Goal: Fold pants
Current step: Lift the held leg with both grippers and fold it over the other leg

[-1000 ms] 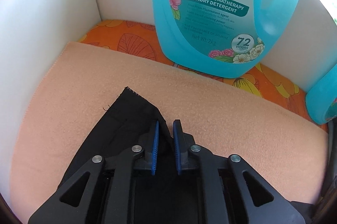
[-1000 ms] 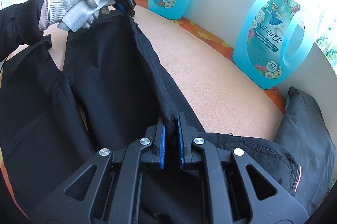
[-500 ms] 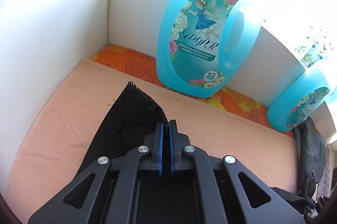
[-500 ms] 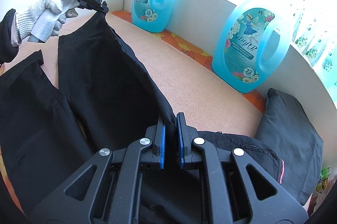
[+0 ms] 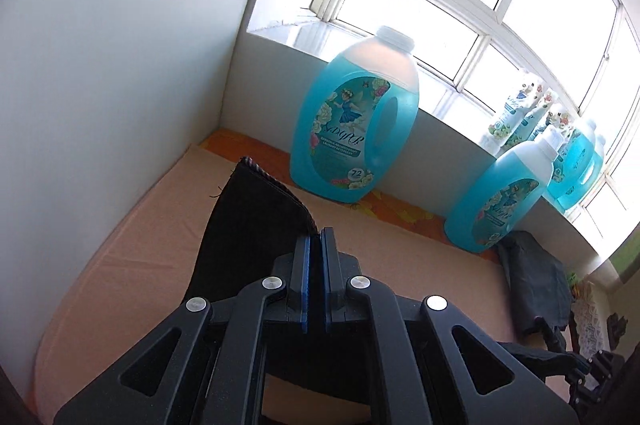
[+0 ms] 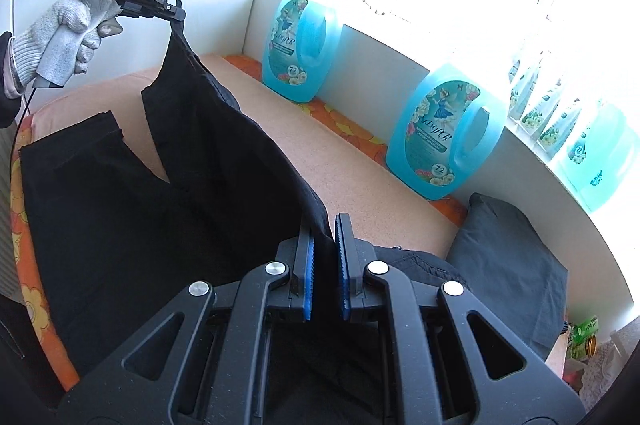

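Black pants (image 6: 132,201) lie spread on a peach towel (image 6: 344,177). One leg is lifted off the towel by its far edge. My left gripper (image 5: 315,239) is shut on the cuff of that leg (image 5: 256,217), held high; it also shows in the right wrist view (image 6: 176,15), gripped by a gloved hand (image 6: 64,37). My right gripper (image 6: 324,225) is shut on the same leg's edge near the waist. The other leg (image 6: 68,153) lies flat at the left.
Two large blue detergent bottles (image 6: 300,49) (image 6: 444,137) stand along the white back wall, with more bottles (image 6: 592,153) on the window sill. A folded dark grey garment (image 6: 508,265) lies at the right. A white side wall (image 5: 100,85) closes the far end.
Both grippers have risen, lifting the held pant leg well off the towel. The left gripper closed on the cuff and tilted upward, bringing the window into its view.
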The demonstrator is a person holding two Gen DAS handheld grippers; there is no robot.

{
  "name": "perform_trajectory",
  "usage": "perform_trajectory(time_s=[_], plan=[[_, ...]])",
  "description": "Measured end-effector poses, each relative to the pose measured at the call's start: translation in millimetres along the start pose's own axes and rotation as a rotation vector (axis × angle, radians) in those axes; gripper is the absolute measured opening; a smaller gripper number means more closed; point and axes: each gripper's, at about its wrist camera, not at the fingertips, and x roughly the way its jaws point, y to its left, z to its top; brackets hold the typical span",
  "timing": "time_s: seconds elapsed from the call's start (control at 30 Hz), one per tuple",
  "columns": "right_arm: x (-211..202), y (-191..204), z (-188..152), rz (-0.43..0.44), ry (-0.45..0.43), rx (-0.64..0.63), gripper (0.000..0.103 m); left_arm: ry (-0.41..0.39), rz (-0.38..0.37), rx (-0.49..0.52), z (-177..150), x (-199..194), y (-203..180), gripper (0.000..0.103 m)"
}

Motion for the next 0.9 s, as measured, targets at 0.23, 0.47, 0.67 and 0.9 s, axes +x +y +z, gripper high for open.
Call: perform_trajectory(time_s=[0.23, 0.47, 0.67, 0.9], plan=[[-46.9, 35.2, -17.4, -0.027, -0.034, -0.030, 0.011, -0.049, -0.070, -0.004, -25.6, -61.8, 11.9, 0.004], [-77.2, 66.7, -55.4, -0.029, -0.037, 0.000, 0.010, -0.047, -0.111, -0.016, -78.4, -103.7, 31.1, 0.004], [-84.9, 84.9, -90.5, 0.007, 0.003, 0.066, 0.010, 0.011, -0.111, -0.049, -138.1, -117.3, 52.4, 0.004], [-86.0, 93.5, -120.0, 0.013, 0.057, 0.121, 0.010, 0.070, -0.105, -0.098, -193.4, -117.1, 67.1, 0.004]])
